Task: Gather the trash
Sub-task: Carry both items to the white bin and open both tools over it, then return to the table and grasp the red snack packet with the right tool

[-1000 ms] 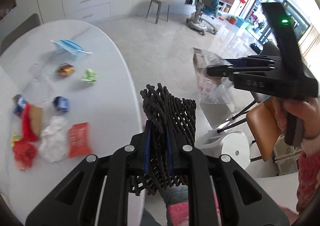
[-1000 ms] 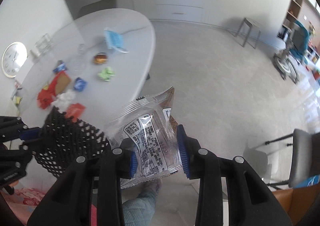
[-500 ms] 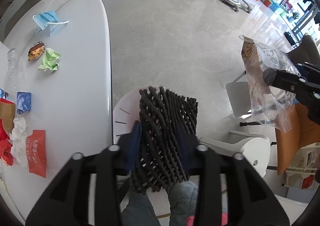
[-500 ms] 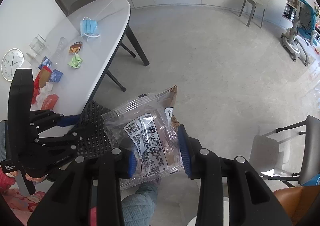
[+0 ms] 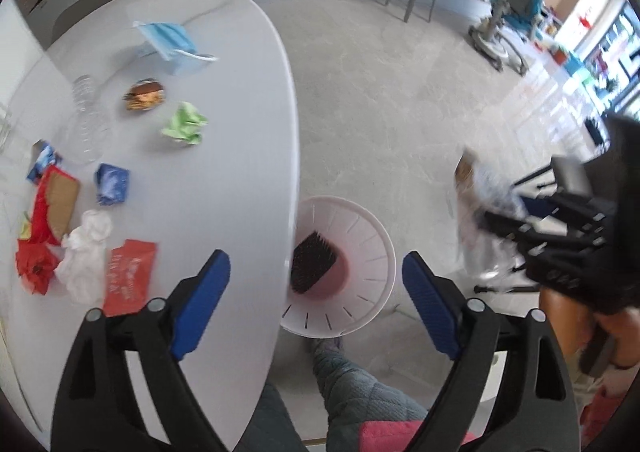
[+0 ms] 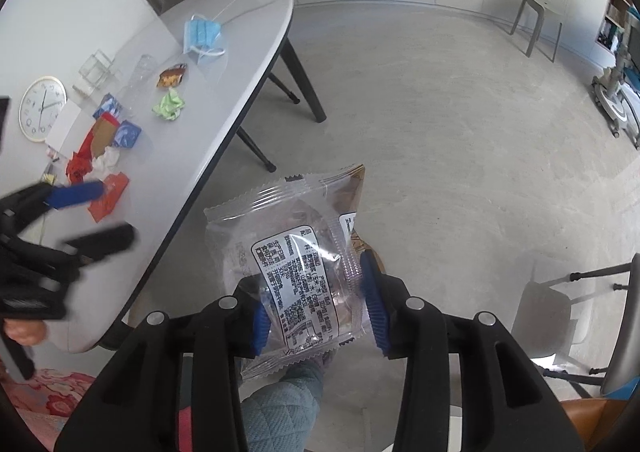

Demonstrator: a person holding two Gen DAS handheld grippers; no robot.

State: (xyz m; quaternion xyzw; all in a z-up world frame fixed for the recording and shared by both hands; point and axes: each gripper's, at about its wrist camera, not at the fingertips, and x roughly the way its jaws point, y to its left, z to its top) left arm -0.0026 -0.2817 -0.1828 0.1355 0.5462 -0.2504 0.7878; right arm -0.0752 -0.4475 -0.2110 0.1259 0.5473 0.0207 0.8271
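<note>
Mesh scrap point(image 5: 313, 267) sits binned, my left tool point(image 5: 316, 272) gaping empty, right tool point(image 6: 316, 294) clamping the clear wrapper point(image 6: 294, 272), tabletop point(image 5: 224, 156) litter at 9 o'clock still waiting.

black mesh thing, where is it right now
In the left wrist view the black mesh piece lies inside the white bin on the floor, beside the table edge.

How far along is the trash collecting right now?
Done: a black foam net lies in the white bin on the floor; the left tongs, which have just been opening, stand open above it. In hand: the right tongs grip a clear snack wrapper. Left: the face mask, green paper ball and red wrappers on the table.
</note>
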